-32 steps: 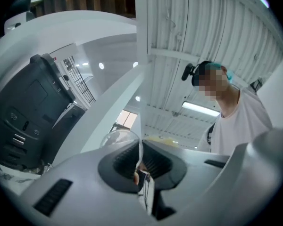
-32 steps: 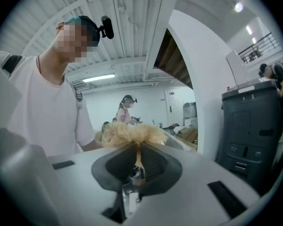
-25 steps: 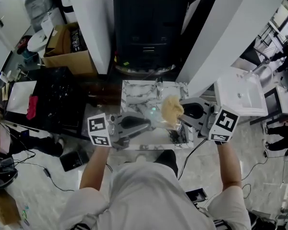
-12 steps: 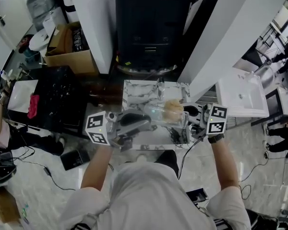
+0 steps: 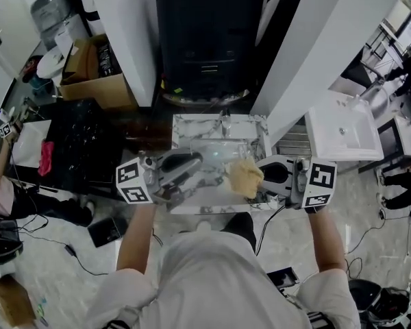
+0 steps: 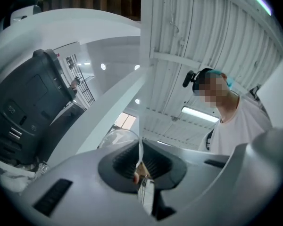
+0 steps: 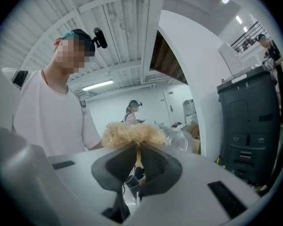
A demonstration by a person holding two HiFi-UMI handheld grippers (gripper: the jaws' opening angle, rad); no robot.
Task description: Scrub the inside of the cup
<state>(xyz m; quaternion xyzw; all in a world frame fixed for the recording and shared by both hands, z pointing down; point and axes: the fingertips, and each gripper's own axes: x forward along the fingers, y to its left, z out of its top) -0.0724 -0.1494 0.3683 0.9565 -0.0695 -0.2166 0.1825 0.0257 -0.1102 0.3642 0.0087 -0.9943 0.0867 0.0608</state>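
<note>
Now the left gripper [image 6: 140, 150] has its jaws closed on the wall of the clear cup [image 6: 114, 136], over the marble worktop [image 5: 192, 130]; the right gripper [image 7: 136, 150] clamps its jaws on a tan scrubber [image 7: 132, 134]. Scrubber and cup sit just beside each other.

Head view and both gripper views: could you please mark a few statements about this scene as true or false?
1. The right gripper is shut on a tan scrubber. True.
2. The left gripper is wide open and empty. False: it is shut on the wall of the clear cup.
3. A black bin stands beyond the marble-patterned table. True.
4. The scrubber is bright blue. False: it is tan.
</note>
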